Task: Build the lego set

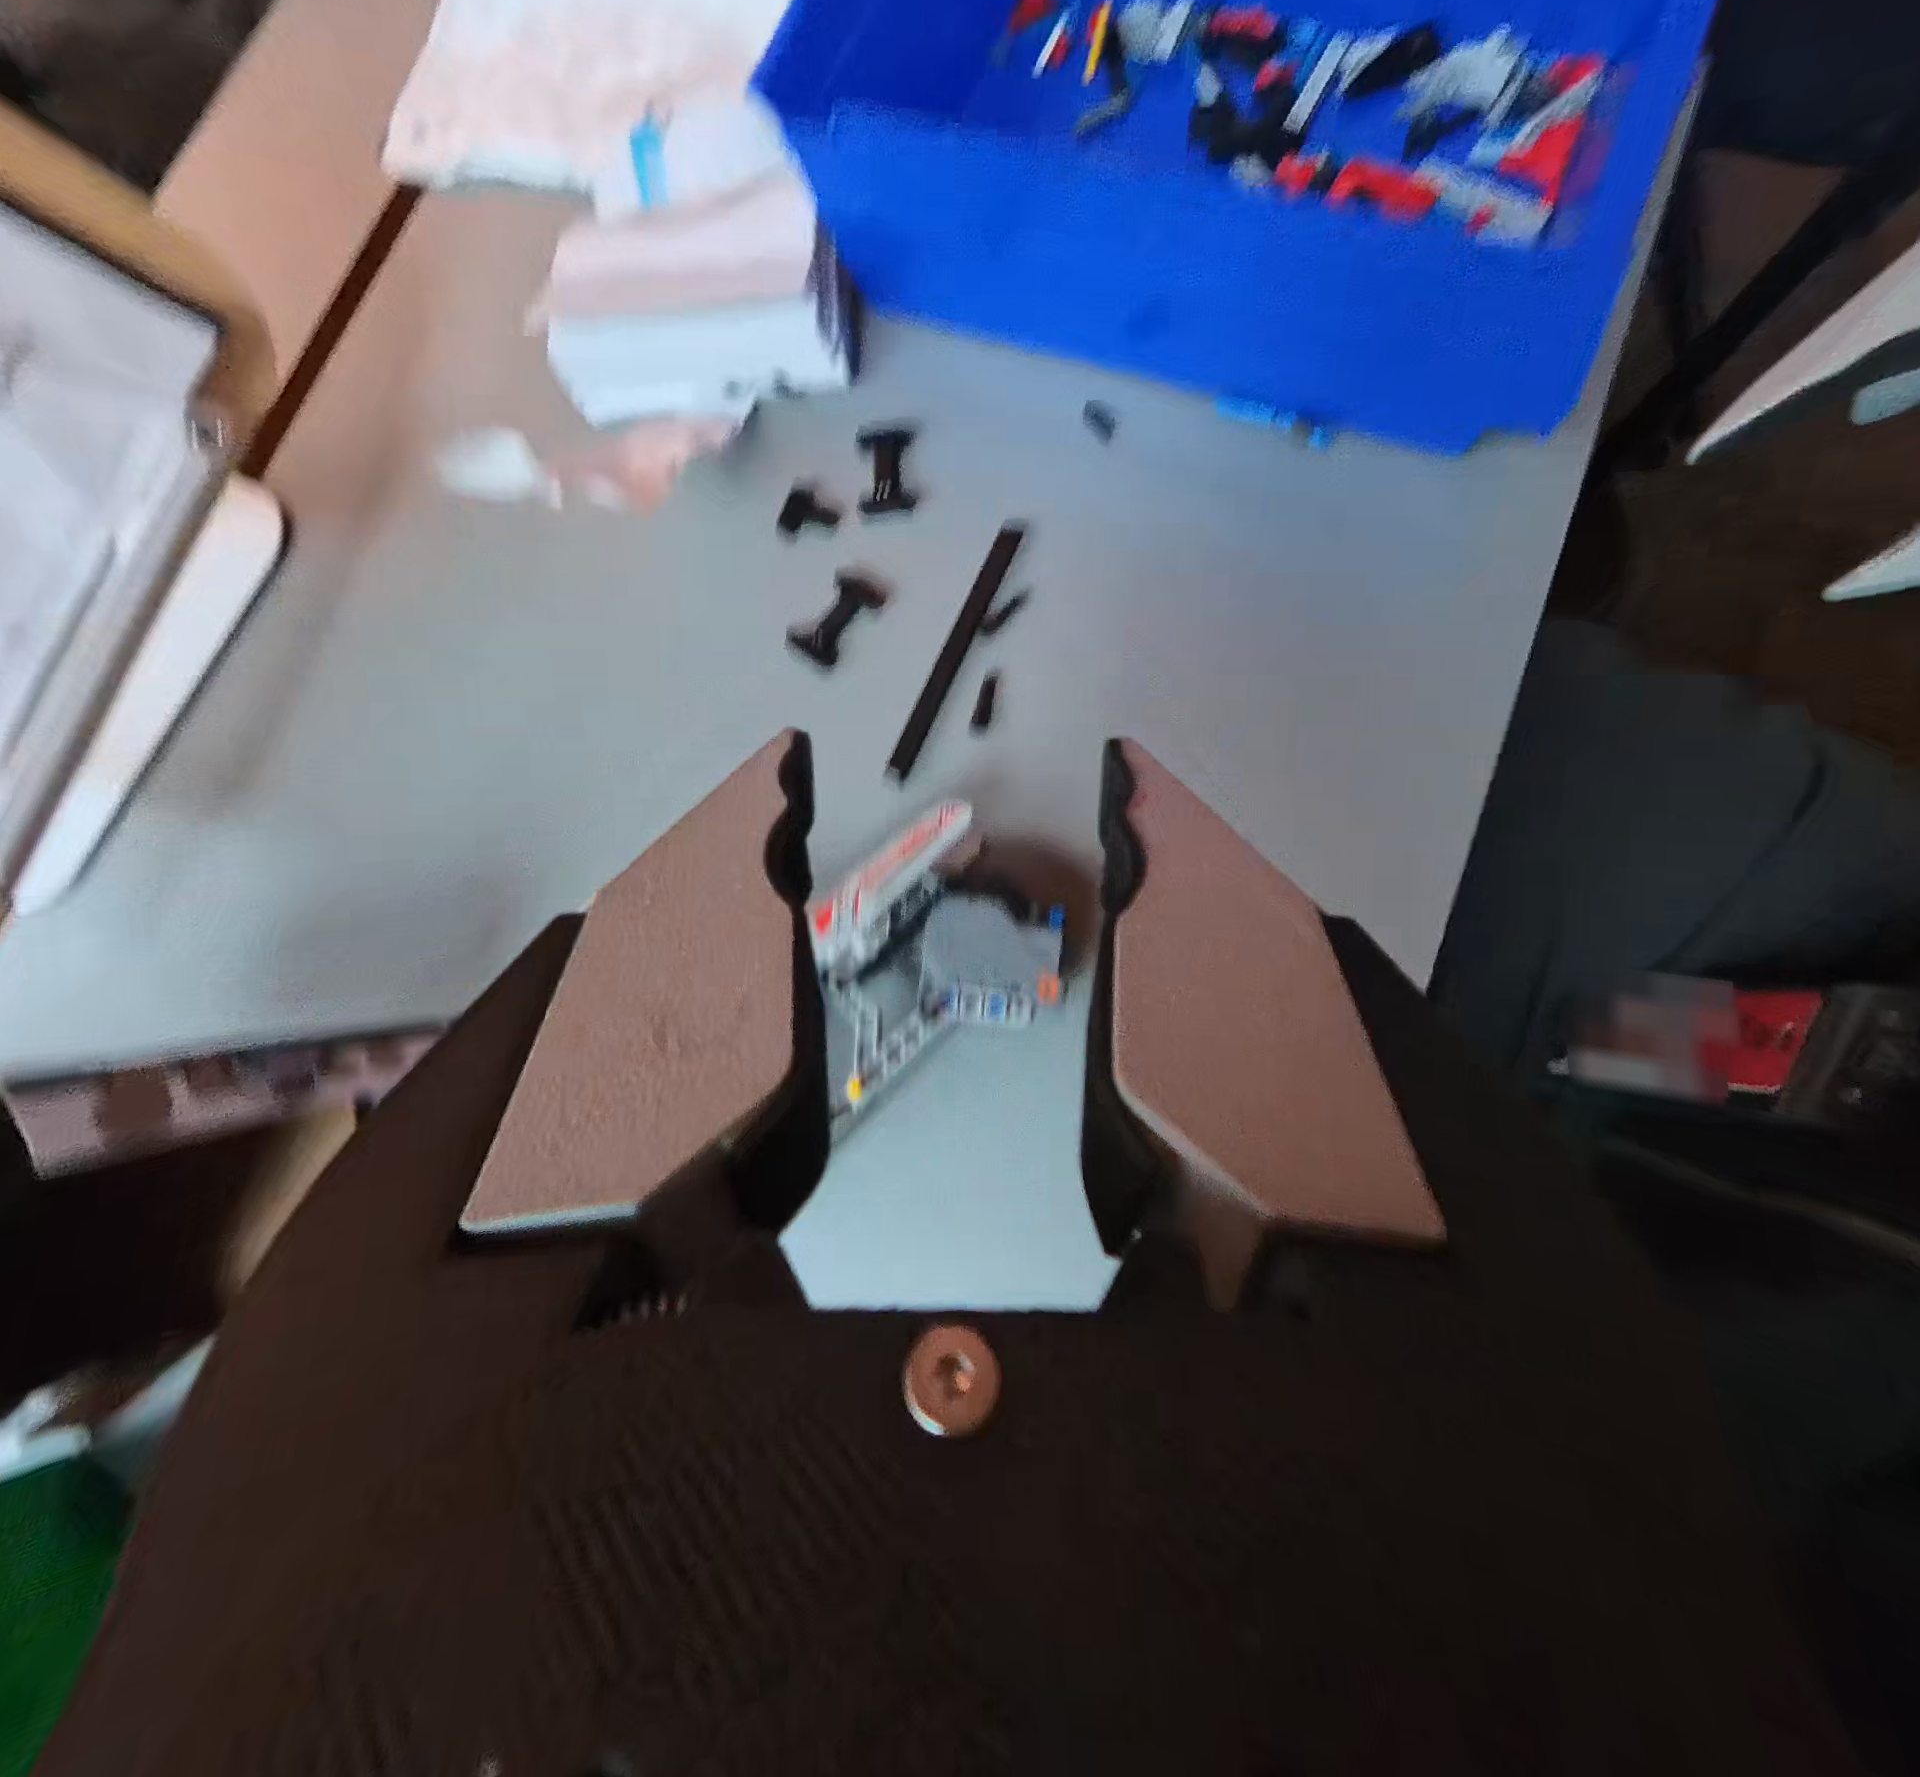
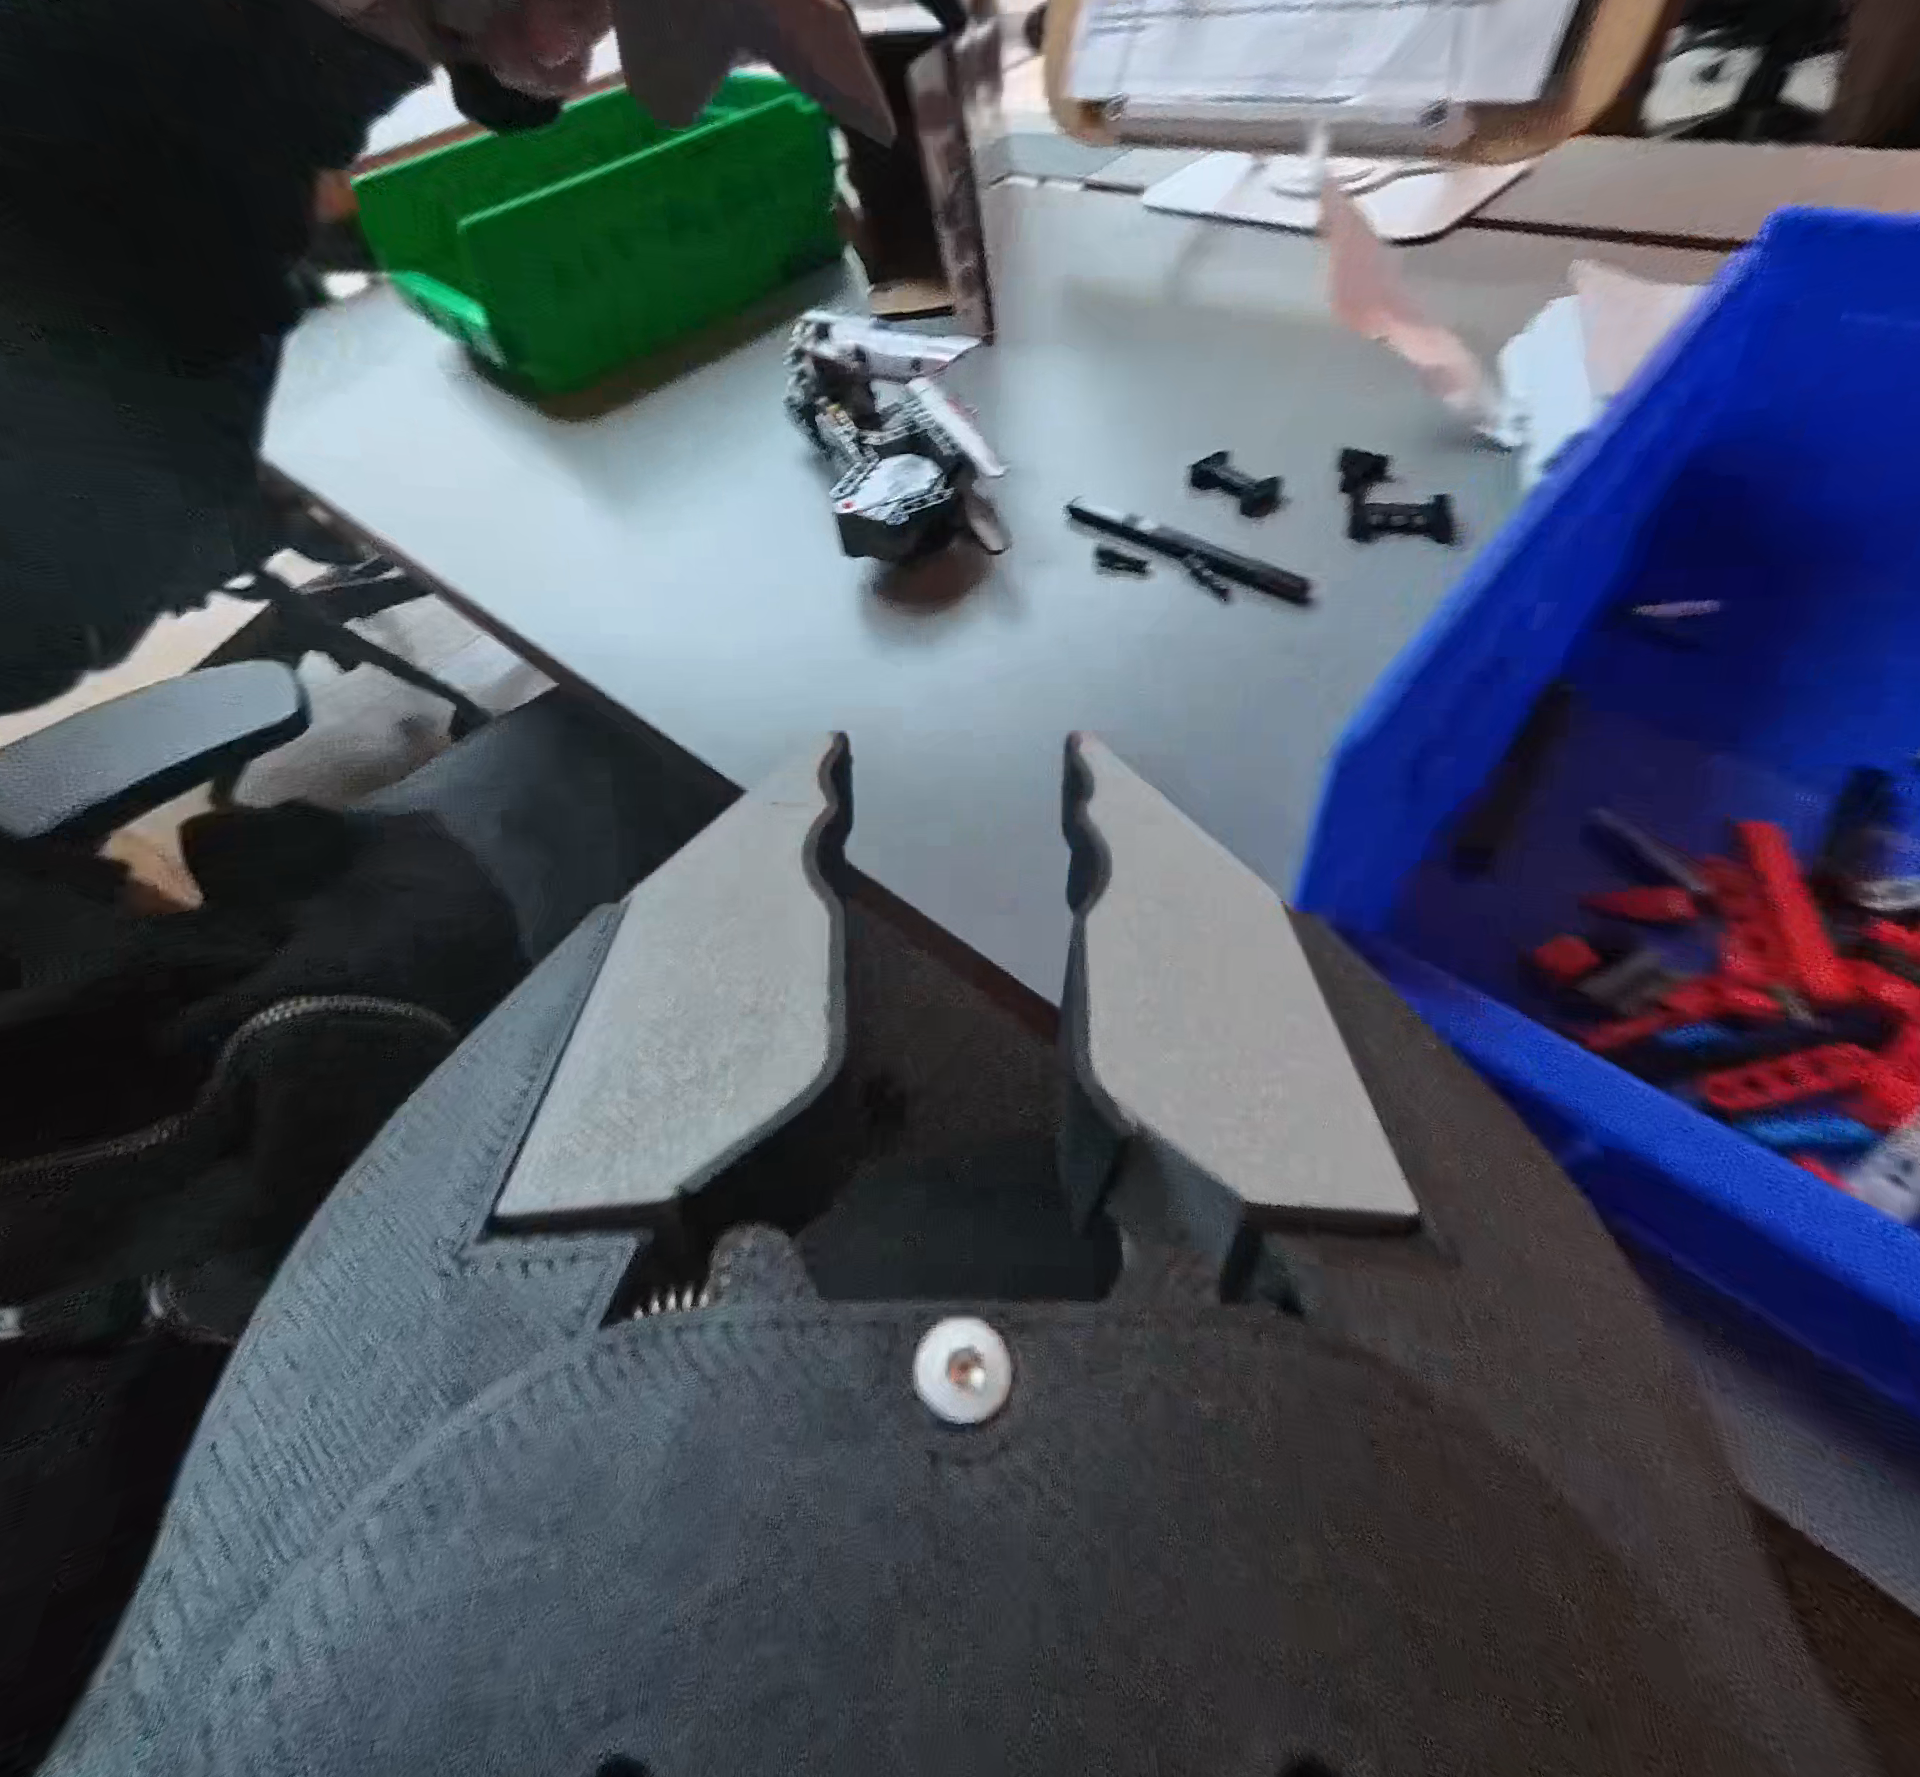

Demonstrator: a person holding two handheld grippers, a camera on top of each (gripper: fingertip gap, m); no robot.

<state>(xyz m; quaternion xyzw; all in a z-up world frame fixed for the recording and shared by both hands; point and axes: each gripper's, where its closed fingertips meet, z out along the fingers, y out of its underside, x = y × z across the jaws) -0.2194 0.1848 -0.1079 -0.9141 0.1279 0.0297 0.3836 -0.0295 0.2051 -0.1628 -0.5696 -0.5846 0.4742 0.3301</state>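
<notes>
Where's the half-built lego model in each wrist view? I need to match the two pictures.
Left wrist view: half-built model low centre, seen between the open left gripper fingers.
Right wrist view: upper centre on the grey table, beside the green bin.
Shared landmark: the long black beam.

The counter [image 2: 644, 522] looks smooth and matt grey; the blue bin [image 2: 1455, 740] and green bin [image 2: 644, 273] are glossy plastic; both grippers [image 2: 956, 771] [image 1: 956, 761] show rough, ridged matt plastic with a metal screw [image 2: 961, 1369]
</notes>
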